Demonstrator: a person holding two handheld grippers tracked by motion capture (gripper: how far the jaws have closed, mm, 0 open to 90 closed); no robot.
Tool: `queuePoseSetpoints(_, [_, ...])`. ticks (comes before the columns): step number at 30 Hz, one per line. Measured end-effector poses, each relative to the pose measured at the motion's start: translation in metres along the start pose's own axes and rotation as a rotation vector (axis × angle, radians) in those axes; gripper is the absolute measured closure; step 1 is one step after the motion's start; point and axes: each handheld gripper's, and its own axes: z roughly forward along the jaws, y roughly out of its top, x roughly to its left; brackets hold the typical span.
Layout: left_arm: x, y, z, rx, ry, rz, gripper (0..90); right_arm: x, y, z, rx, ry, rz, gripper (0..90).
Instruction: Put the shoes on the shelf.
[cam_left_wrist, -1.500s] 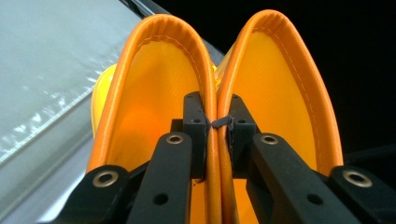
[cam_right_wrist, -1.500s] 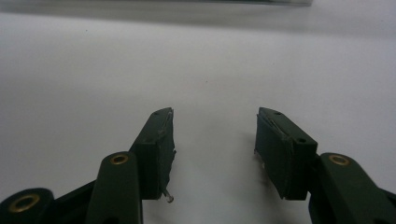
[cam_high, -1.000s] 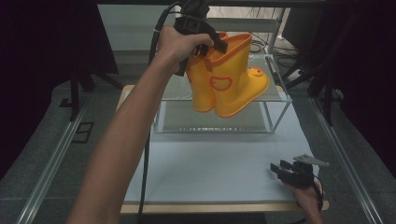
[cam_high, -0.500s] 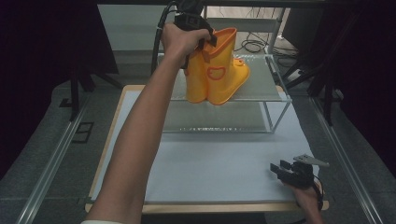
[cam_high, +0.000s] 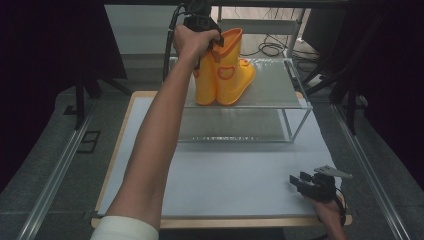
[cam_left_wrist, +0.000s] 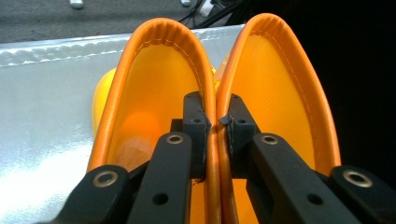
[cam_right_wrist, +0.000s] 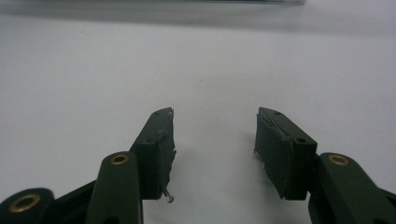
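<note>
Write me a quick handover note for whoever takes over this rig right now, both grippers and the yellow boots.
Left gripper: shut on the inner rims of both yellow boots, pinching them together.
Right gripper: open, holding nothing, low over the white table at its near right corner.
Boots: upright, side by side, soles on or just above the metal shelf; contact is hard to judge.
Done: pair carried to the shelf.
Left: probably settle the boots, release and withdraw the left gripper.

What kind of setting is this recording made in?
Probably a lab recording booth, not a home: black curtains surround a white-topped table, a metal shelf holds orange boots, and cables lie on the floor.
</note>
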Motion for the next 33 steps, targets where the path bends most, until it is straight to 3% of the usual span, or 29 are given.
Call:
queuePoseSetpoints(4, [0.004,0.001,0.003,-0.008,0.013,-0.009,81.5,0.0,-0.001,0.001,0.005,0.002,-0.002,46.7])
queuePoseSetpoints(8, [0.005,0.0,0.001,-0.037,-0.04,-0.015,77.3,0.001,-0.001,0.001,0.004,0.002,-0.003,46.7])
queuePoseSetpoints(13, [0.003,0.0,-0.01,-0.078,-0.049,0.006,72.6,0.002,0.0,0.001,0.006,0.004,-0.006,46.6])
queuePoseSetpoints(18, [0.006,-0.003,-0.024,-0.086,-0.09,0.025,65.0,0.004,-0.001,0.002,0.007,0.004,-0.014,46.6])
queuePoseSetpoints(21, [0.006,-0.007,-0.036,-0.095,-0.129,0.056,64.0,0.003,-0.001,0.001,0.007,0.004,-0.015,46.5])
queuePoseSetpoints(26, [0.008,-0.02,-0.058,-0.104,-0.135,0.119,64.8,0.003,0.0,-0.001,0.004,0.001,-0.008,46.4])
queuePoseSetpoints(33, [0.016,-0.047,-0.083,-0.084,-0.182,0.187,76.1,0.004,0.0,-0.002,-0.002,-0.009,-0.011,46.0])
